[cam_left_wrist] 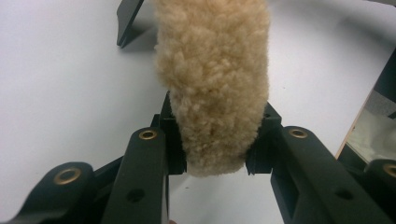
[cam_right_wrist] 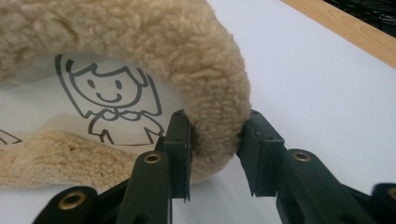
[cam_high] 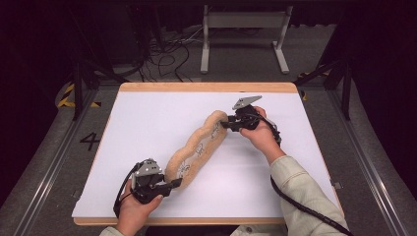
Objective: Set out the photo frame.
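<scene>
Fleecy tan cushion, long and lobed, pinched endwise by both tools

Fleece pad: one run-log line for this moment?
object: fleece pad on white table | left gripper: shut on near end | right gripper: shut on far end | pad: stretched between both

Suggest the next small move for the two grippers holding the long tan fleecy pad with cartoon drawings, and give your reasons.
Probably lift both ends together, slightly. The left gripper clamps the near end of the long tan fleecy pad and the right gripper has its jaws pressed on the far rim, while the pad lies on the white table top.
</scene>
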`<state>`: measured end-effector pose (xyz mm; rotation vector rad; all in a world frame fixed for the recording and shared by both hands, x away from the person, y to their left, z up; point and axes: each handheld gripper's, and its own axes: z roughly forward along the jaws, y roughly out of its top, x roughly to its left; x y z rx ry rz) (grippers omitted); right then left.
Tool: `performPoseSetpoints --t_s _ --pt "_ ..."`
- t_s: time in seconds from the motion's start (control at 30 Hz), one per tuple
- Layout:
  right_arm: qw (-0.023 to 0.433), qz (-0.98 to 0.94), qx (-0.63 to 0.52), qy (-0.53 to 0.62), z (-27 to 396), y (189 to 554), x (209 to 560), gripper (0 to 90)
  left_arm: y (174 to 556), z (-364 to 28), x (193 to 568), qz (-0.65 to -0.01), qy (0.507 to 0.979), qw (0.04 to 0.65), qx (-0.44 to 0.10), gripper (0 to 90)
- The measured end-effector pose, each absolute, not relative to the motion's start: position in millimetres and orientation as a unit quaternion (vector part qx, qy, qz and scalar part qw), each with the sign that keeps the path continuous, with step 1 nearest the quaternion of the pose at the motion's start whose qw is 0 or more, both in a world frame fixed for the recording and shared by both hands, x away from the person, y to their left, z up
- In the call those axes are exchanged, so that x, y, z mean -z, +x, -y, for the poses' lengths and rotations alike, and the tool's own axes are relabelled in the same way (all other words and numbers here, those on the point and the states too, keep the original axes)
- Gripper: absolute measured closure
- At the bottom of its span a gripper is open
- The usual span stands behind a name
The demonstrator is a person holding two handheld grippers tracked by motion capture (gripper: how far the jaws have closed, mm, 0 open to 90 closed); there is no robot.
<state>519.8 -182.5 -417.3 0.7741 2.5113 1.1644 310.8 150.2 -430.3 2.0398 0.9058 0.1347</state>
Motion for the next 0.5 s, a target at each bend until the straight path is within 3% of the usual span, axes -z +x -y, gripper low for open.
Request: performPoseSetpoints --t_s 0.2,0.4,0.5 --pt "0.117 -0.866 -0.408 0.265 186.4 525.7 418.7 57.5 311.1 -151.5 430.2 -0.358 0.819 0.445 -0.048 66.8" --pt "0.110 -0.871 -0.408 0.251 186.3 523.7 417.8 68.3 310.1 -152.4 428.3 -0.346 0.822 0.450 -0.046 65.9" --pt "0.100 -0.871 -0.406 0.259 189.1 522.8 416.2 69.4 309.2 -152.7 426.9 -0.347 0.820 0.454 -0.047 66.1"
